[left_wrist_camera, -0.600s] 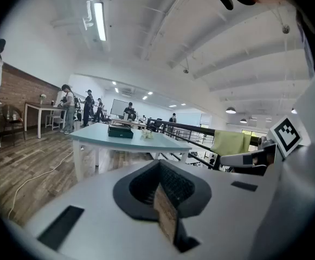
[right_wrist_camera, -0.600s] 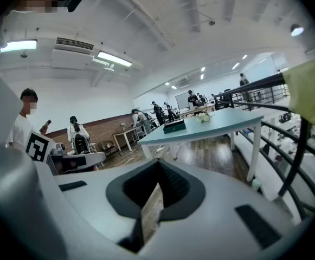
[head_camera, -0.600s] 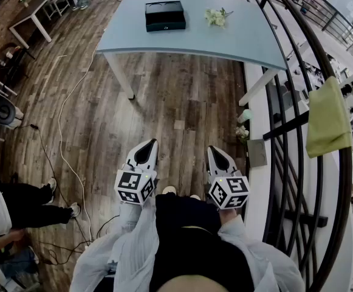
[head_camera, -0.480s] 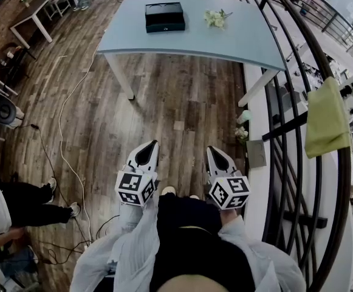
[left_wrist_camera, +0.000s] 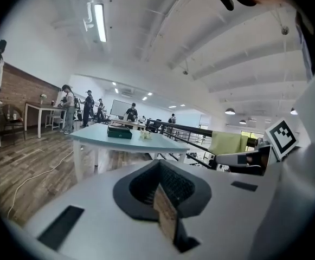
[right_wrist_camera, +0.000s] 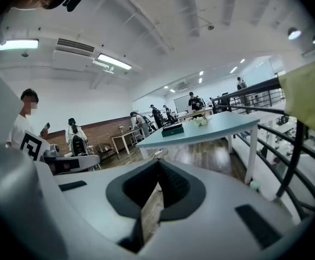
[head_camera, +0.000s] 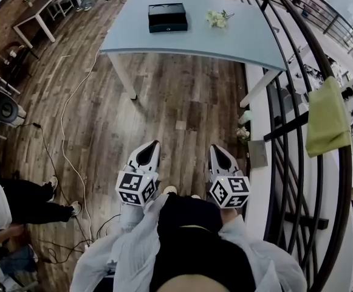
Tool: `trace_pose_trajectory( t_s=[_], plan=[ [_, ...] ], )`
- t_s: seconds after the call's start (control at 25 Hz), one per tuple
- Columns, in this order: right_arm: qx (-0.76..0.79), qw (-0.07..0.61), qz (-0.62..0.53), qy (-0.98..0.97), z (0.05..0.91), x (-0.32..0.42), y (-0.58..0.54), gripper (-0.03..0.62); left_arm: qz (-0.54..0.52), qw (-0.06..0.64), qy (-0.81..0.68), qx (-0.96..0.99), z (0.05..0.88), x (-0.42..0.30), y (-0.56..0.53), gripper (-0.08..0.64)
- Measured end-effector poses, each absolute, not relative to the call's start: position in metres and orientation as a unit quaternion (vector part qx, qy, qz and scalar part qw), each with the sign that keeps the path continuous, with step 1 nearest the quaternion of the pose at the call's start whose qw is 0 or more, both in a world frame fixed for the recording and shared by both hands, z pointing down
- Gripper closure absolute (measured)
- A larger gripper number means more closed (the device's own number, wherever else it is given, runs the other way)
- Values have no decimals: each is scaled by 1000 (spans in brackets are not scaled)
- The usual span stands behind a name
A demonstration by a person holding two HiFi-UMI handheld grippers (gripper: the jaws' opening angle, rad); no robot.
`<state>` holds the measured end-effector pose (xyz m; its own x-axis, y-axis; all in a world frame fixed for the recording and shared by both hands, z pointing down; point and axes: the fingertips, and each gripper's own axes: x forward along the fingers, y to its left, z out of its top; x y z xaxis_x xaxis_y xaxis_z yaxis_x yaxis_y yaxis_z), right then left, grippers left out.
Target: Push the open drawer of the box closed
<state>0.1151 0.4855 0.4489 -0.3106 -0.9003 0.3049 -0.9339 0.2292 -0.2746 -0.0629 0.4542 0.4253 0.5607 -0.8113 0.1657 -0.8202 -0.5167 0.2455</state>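
Observation:
The dark box (head_camera: 167, 17) lies on the far part of a light blue table (head_camera: 225, 41), well ahead of me across the wooden floor. From here I cannot tell how its drawer stands. Both gripper views show the box small and distant (left_wrist_camera: 119, 132) (right_wrist_camera: 173, 129). My left gripper (head_camera: 152, 143) and right gripper (head_camera: 214, 148) are held side by side close to my body, above the floor and pointing toward the table. Each is shut with nothing between its jaws (left_wrist_camera: 162, 167) (right_wrist_camera: 158, 167).
A small bunch of white flowers (head_camera: 217, 18) lies on the table right of the box. A black railing (head_camera: 285, 126) with a yellow-green cloth (head_camera: 328, 117) runs along the right. A white cable (head_camera: 64, 139) trails over the floor on the left, near a standing person (head_camera: 18, 205).
The table and box have shifted slightly down and right in the head view. Both grippers keep their pose and stay shut.

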Motion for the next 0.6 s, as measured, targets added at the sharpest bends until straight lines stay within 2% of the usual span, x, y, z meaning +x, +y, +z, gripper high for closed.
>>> trace_pose_trajectory(
  t_s=[0.6],
  plan=[
    [603, 39, 221, -765, 474, 92, 500, 586, 35, 153, -450, 879, 448, -84, 465, 545]
  ],
)
